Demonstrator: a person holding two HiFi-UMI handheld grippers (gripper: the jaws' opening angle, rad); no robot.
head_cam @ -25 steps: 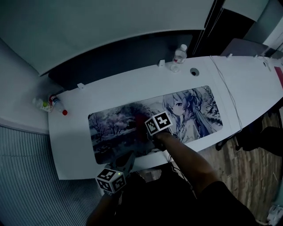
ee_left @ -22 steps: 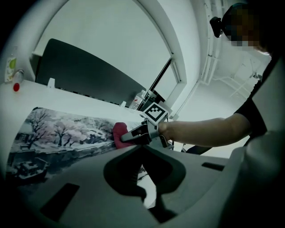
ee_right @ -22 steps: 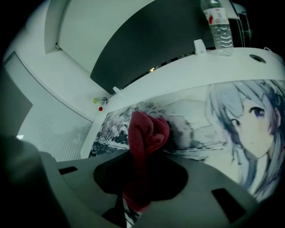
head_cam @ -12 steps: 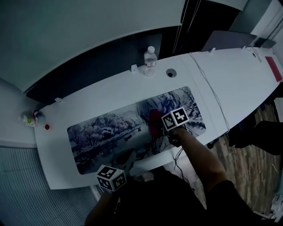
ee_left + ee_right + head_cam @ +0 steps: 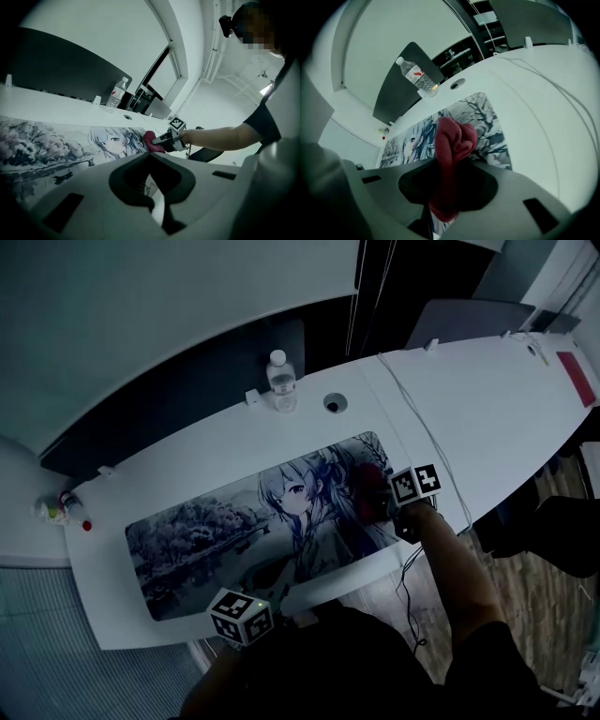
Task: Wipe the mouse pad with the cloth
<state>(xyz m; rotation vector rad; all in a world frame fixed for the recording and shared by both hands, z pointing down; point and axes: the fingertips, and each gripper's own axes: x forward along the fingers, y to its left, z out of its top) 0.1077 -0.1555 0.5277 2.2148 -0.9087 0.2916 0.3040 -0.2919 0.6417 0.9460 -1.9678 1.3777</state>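
- Cloth: red, soft, light; bunch clamped between closed jaws of right gripper, resting on right end of mouse pad
- Mouse pad: thin, limp, probably grippy on desk
- Left gripper: jaws together, empty

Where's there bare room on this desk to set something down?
Widest: the desk right of the cable. A narrower strip runs between the pad and the bottle. Crowded at the pad's right end, where the right tool holds the cloth.
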